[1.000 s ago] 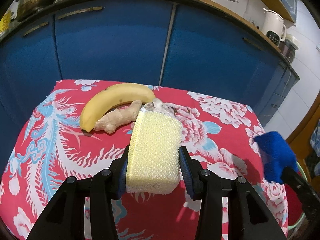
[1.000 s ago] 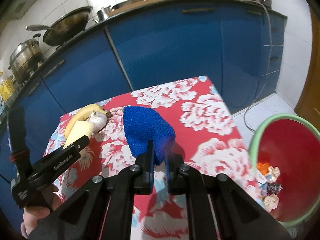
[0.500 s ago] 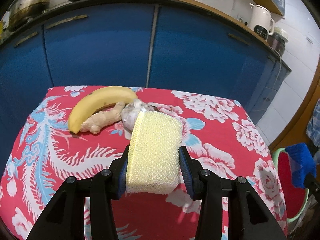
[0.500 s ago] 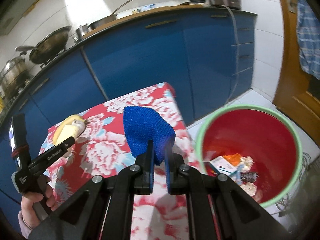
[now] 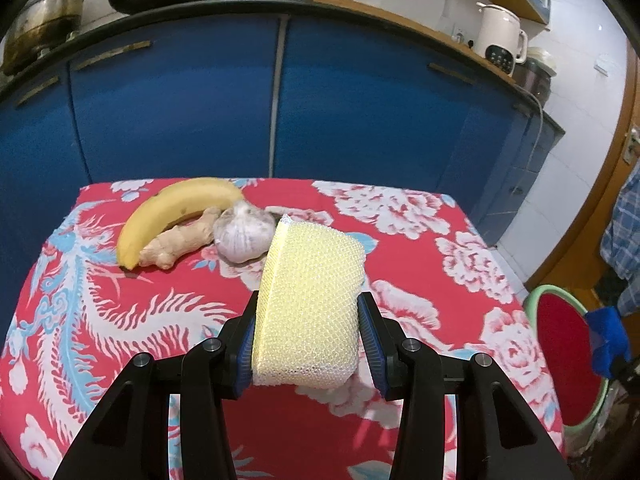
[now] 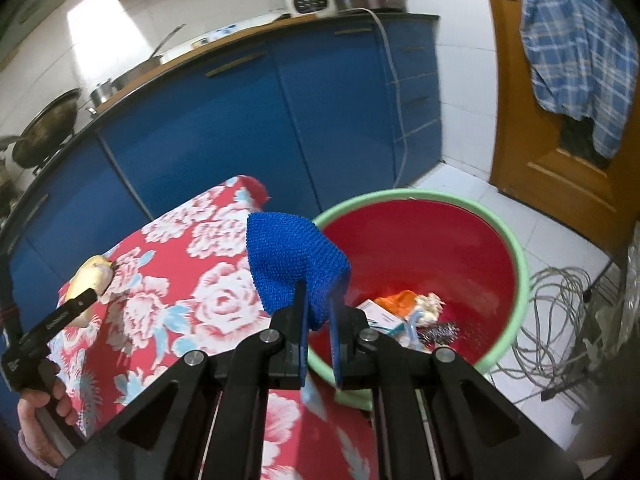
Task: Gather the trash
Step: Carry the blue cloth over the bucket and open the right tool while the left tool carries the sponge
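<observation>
My left gripper is shut on a yellow mesh sponge and holds it above the red flowered tablecloth. My right gripper is shut on a blue mesh sponge, which hangs over the near rim of the red bin with a green rim beside the table. The bin holds several bits of trash. In the left wrist view the bin and the blue sponge show at the far right. In the right wrist view the left gripper with its yellow sponge shows at the left.
A banana, a ginger root and a garlic bulb lie at the table's far left. Blue cabinets stand behind. Coiled cables lie on the floor right of the bin. A wooden door stands beyond.
My right gripper has swung right with the blue sponge, from over the table to over the bin's rim. My left gripper has pulled back slightly, still holding the yellow sponge; the garlic is now uncovered.
</observation>
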A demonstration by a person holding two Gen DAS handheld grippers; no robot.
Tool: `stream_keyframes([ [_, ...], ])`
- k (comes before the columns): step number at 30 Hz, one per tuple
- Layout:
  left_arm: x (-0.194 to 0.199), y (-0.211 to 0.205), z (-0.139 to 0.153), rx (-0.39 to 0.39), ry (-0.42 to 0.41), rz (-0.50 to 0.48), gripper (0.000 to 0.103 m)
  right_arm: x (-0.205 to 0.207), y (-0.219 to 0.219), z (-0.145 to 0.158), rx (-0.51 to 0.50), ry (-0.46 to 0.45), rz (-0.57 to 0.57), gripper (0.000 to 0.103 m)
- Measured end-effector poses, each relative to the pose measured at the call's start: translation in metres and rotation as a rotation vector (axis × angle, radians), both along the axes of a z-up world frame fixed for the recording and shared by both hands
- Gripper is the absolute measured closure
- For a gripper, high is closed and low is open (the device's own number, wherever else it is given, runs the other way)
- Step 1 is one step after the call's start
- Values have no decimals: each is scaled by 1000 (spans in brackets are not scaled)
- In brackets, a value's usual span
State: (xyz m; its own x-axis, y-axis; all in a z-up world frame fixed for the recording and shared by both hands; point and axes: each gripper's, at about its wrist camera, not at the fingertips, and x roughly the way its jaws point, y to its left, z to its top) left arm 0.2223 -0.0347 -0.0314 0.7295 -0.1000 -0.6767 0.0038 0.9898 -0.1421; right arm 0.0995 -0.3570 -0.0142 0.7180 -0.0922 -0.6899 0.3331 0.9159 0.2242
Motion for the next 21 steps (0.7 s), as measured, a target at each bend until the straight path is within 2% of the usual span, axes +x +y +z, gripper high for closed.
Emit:
stream_keyframes([
  [9,-11,-33,20,9,-20,-95,56,-15,-30,-9,18,19,-82,90],
  [16,-25,-63,36,-15,-22,-182,56,-23,-53,-23,55,56,-128,86],
  [21,-34,-85,40,-30,-12,-239,56,-31,-64,-29,83,60,-141,77],
])
